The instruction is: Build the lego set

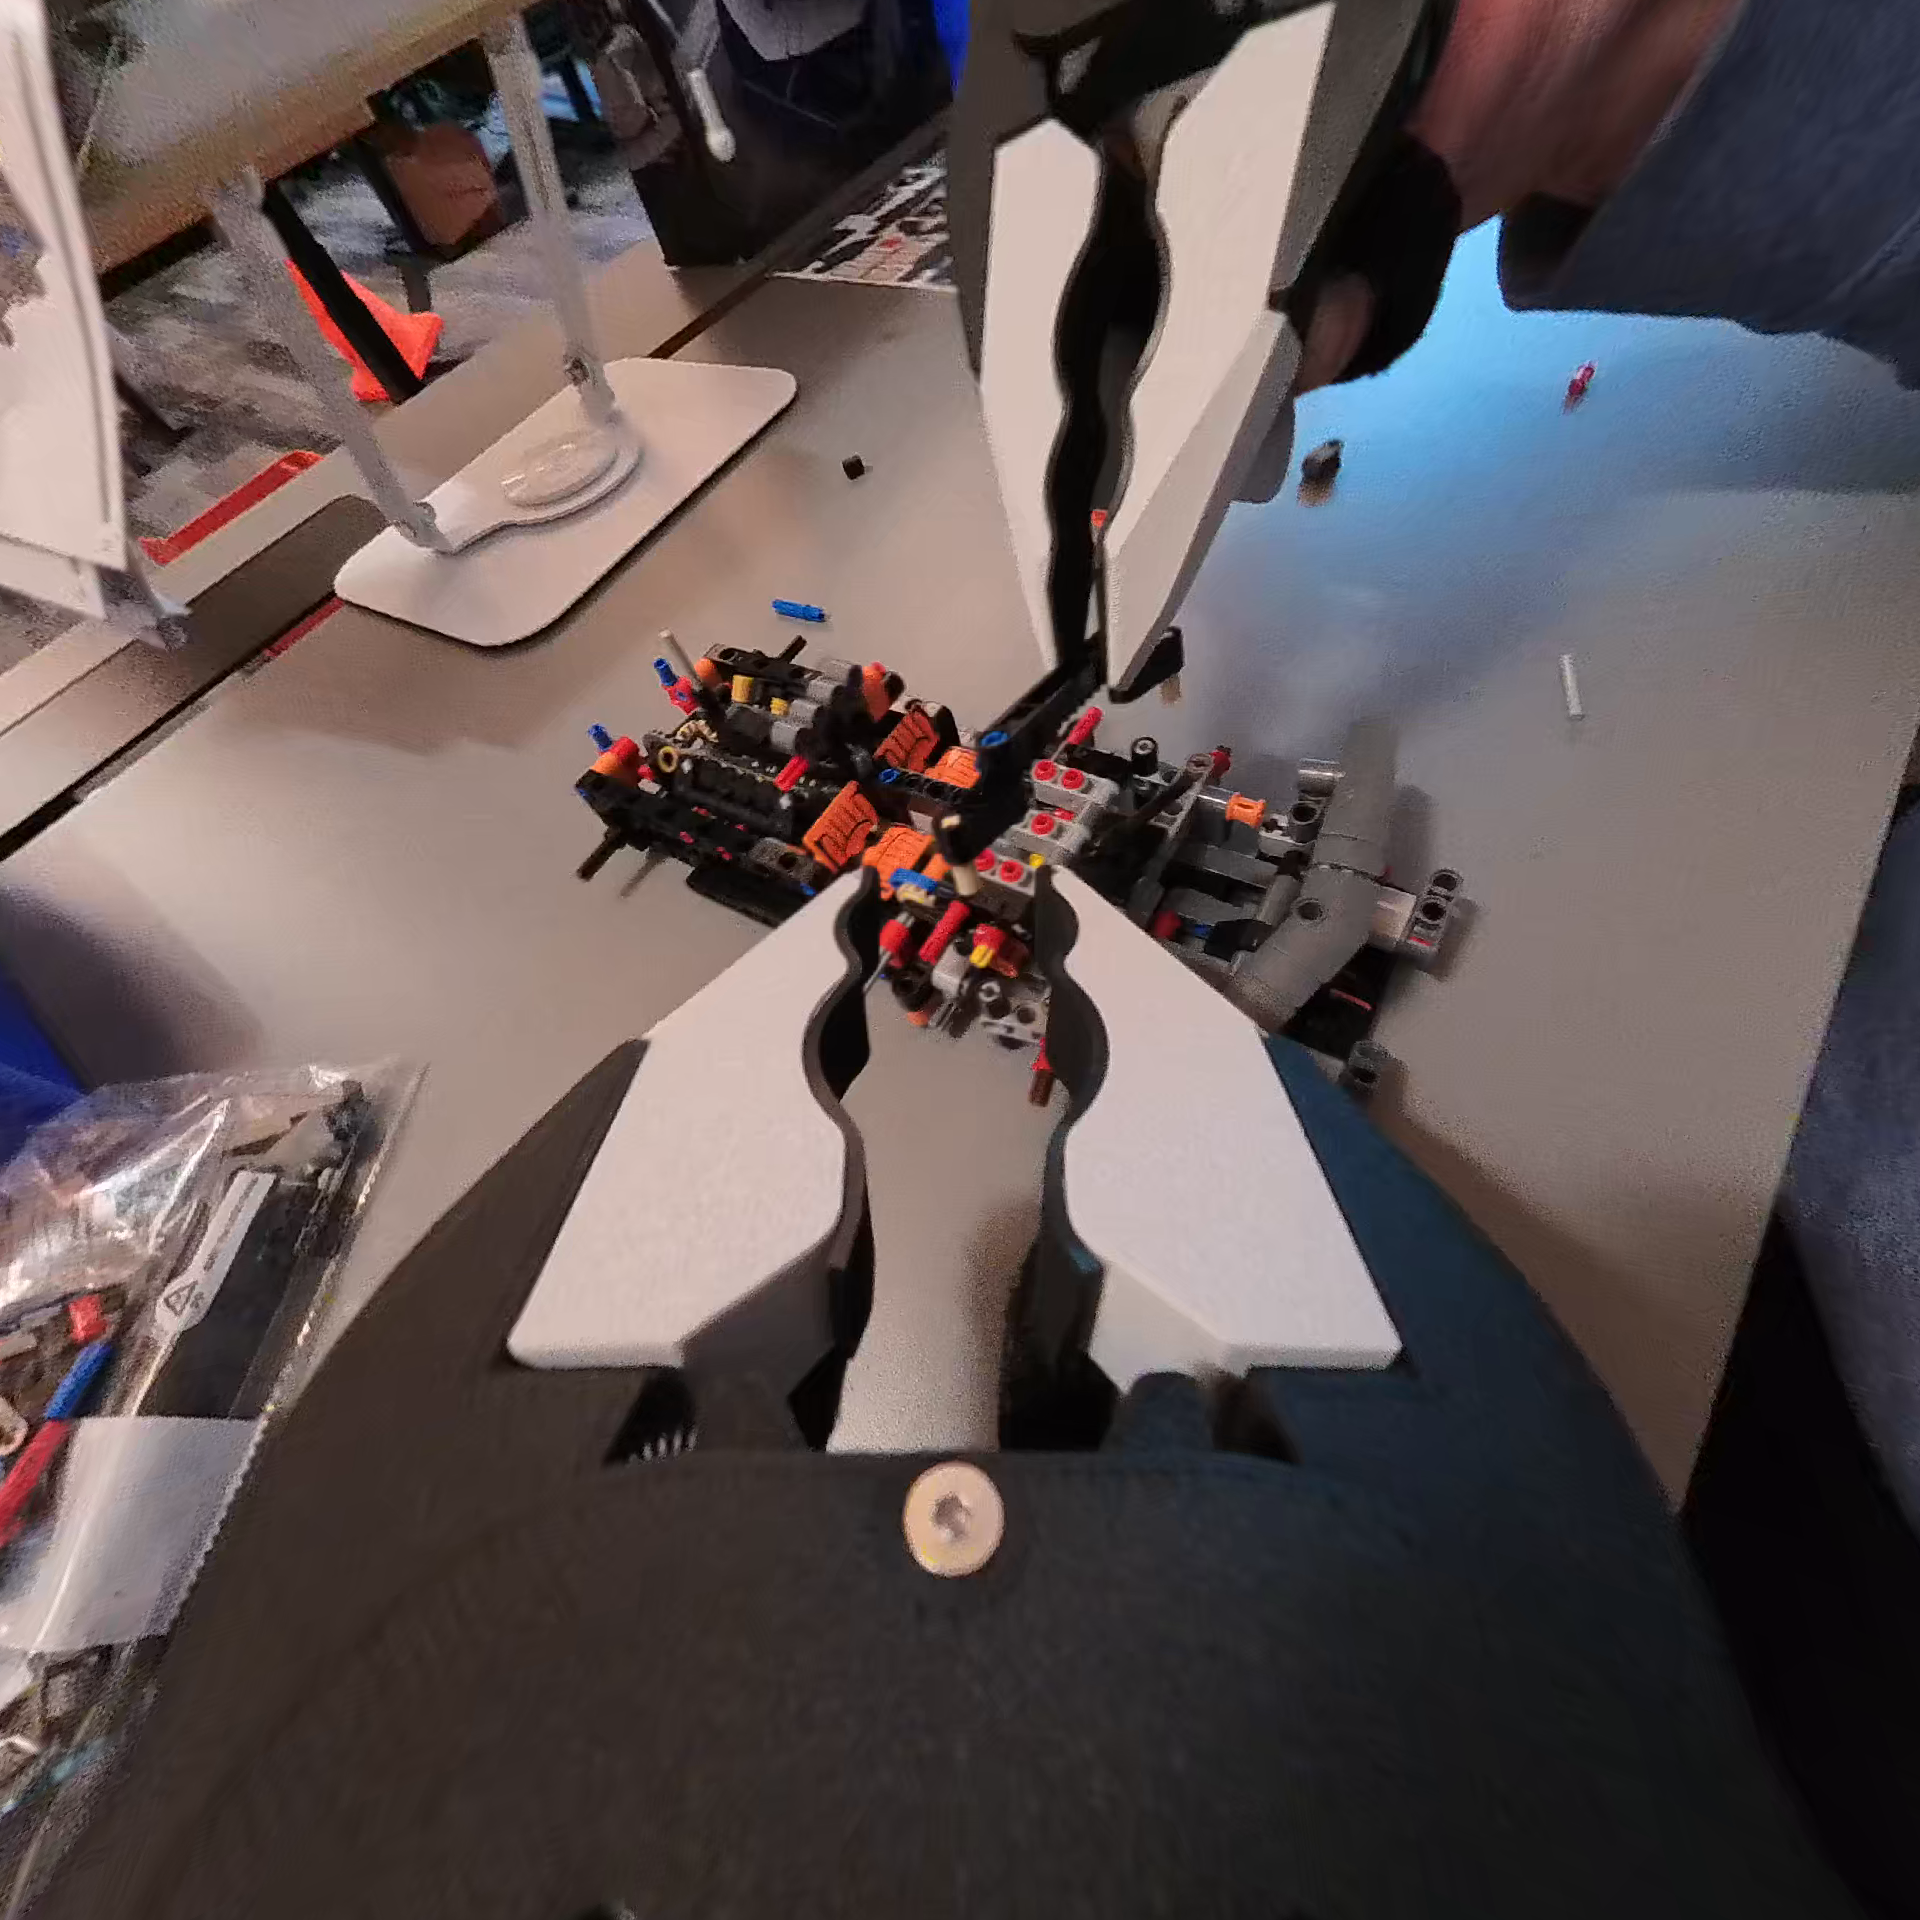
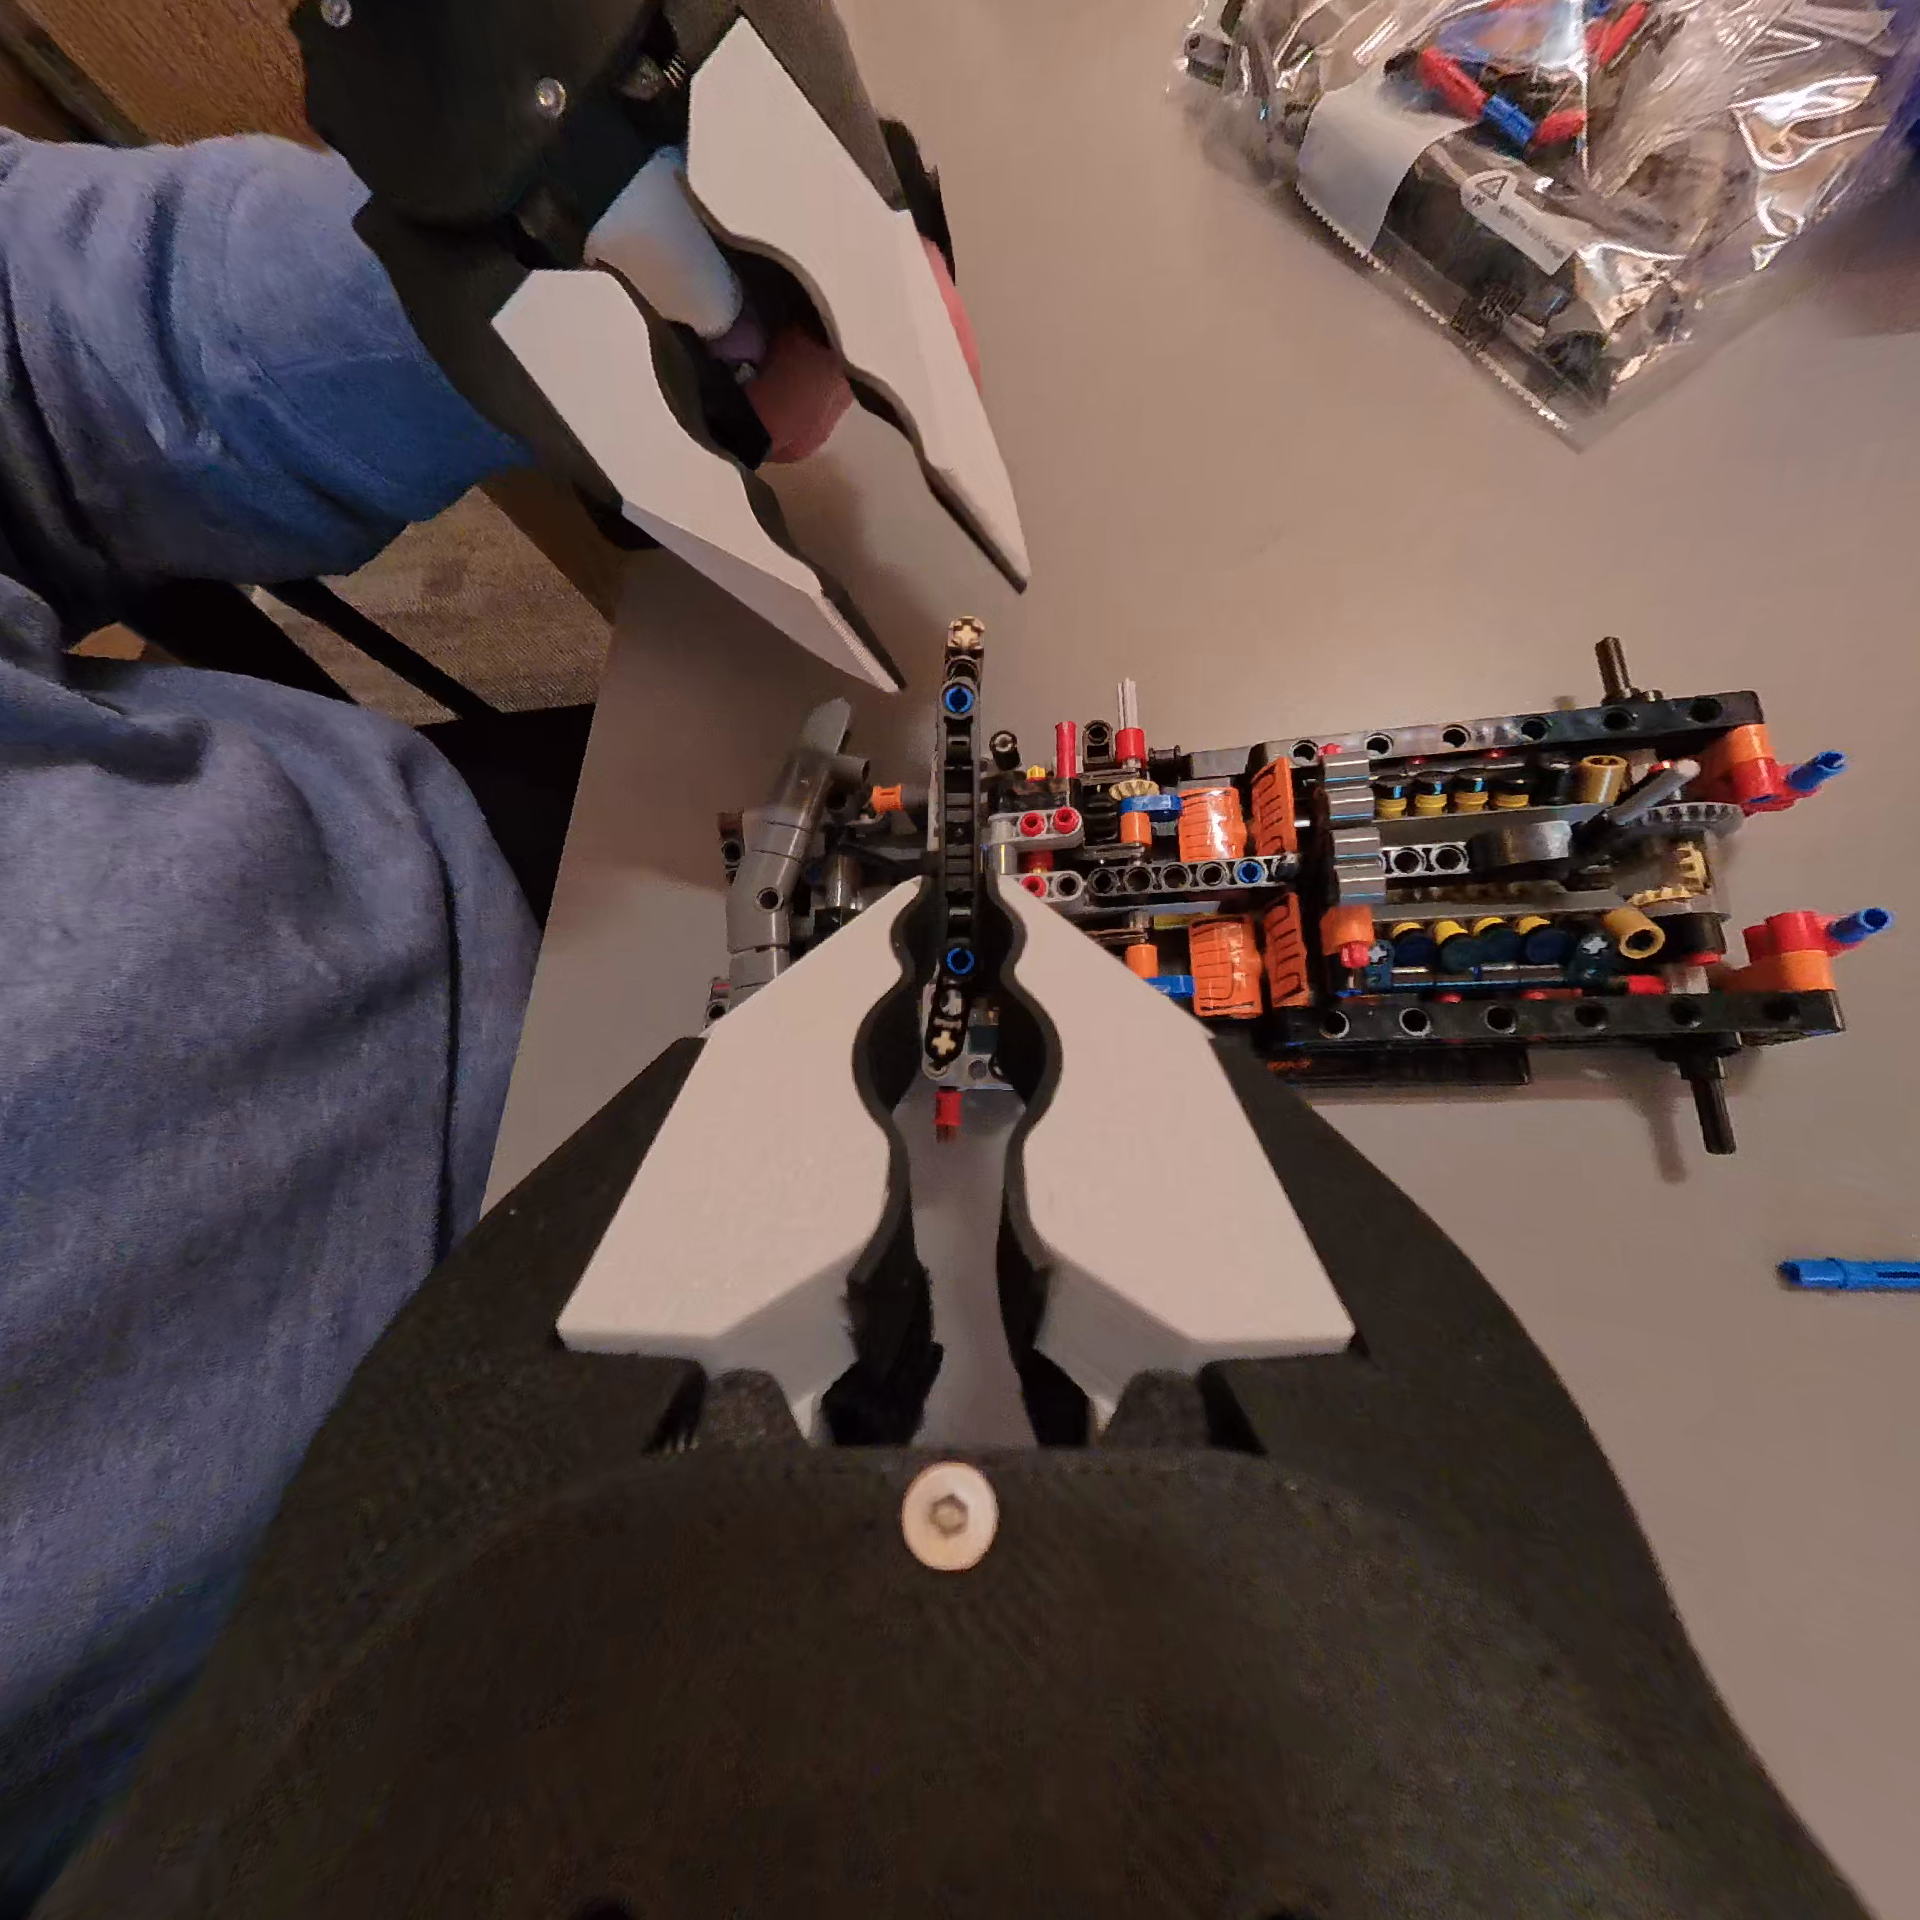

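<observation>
Pinching a long black liftarm beam (image 2: 958,821) between narrow jaws, right gripper (image 2: 961,894) holds it edge-up over the near end of the half-built chassis (image 2: 1351,883); blue pins sit in the beam's holes and a tan axle end (image 2: 966,632) caps its far tip. Lies lengthwise on the grey tabletop (image 2: 1299,520), that chassis, orange panels and yellow bushes packed between black side rails. Hovers just past the beam's far tip with jaws apart and empty, left gripper (image 2: 961,634), not touching the model as far as can be told.

To seat the beam well, probably: line the blue pins with matching holes in the grey frame, keep the beam square to the rails, then press straight in rather than rocking. Steadying the chassis with the free jaws likely stops it sliding. Risk: a skewed push could pop the small red pins beside the seat.

Spare blue pin (image 2: 1849,1273) and a clear parts bag (image 2: 1558,187) lie well apart.
</observation>
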Available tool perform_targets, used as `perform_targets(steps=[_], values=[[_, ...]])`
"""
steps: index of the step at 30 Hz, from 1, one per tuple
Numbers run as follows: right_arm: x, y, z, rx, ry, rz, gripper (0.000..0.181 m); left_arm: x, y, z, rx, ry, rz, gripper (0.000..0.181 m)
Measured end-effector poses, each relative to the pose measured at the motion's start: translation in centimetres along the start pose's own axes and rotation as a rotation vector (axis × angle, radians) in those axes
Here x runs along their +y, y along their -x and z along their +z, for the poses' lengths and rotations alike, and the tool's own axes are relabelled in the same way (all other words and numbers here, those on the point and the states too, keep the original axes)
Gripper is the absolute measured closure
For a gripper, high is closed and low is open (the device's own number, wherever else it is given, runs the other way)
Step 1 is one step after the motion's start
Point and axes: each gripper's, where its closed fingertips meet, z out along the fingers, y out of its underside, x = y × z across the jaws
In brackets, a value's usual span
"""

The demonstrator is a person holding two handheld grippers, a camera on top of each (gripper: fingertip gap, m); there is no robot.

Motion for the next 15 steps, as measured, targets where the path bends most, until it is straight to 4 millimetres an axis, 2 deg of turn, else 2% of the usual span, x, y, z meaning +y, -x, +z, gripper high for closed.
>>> perform_targets(steps=[1, 5, 15], values=[[-0.1, -0.1, 0.0, -0.002, -0.007, 0.003, 0.177, 0.1, 0.2, 0.0, 0.000, -0.010, -0.017, 0.153], [-0.2, -0.3, -0.2, -0.012, -0.033, 0.014, 0.177, 0.3, 0.7, 0.2, 0.008, -0.028, -0.066, 0.146], [0.0, -0.7, -0.8, -0.036, -0.076, 0.041, 0.176, 0.8, 1.5, 1.1, 0.000, -0.024, -0.107, 0.143]])
